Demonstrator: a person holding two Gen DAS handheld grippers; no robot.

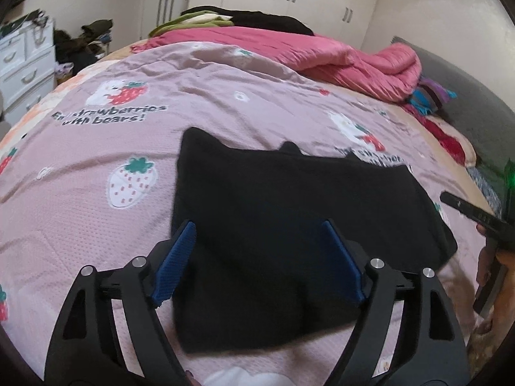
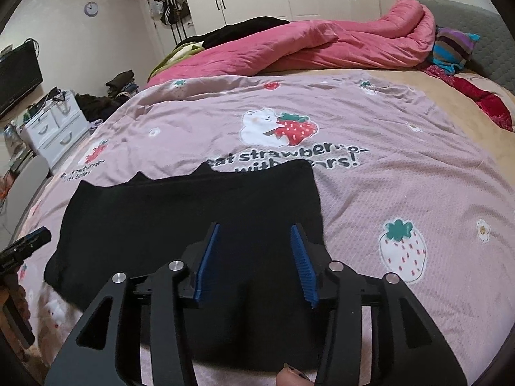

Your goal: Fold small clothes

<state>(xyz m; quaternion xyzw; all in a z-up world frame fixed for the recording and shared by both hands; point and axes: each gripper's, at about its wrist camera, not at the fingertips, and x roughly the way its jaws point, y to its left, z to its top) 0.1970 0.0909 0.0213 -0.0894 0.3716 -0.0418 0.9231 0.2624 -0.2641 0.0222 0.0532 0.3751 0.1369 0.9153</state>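
A black garment [image 1: 289, 193] [image 2: 177, 206] lies folded flat on the pink strawberry-print bedspread [image 1: 96, 148] [image 2: 402, 186]. My left gripper [image 1: 257, 225] hovers over the garment's near left part, its blue pads [image 1: 175, 257] wide apart with nothing gripped. Over the near right part my right gripper [image 2: 255, 226] is open too, and its blue pads [image 2: 304, 267] touch no cloth. Each gripper shows at the edge of the other's view: the right one [image 1: 466, 212], the left one [image 2: 29, 241].
A bunched pink quilt [image 1: 322, 54] [image 2: 322, 45] and dark clothes lie at the far side of the bed. A striped pillow [image 2: 454, 48] rests by the grey headboard [image 1: 466, 96]. White drawers [image 1: 22, 64] [image 2: 54, 125] stand left of the bed.
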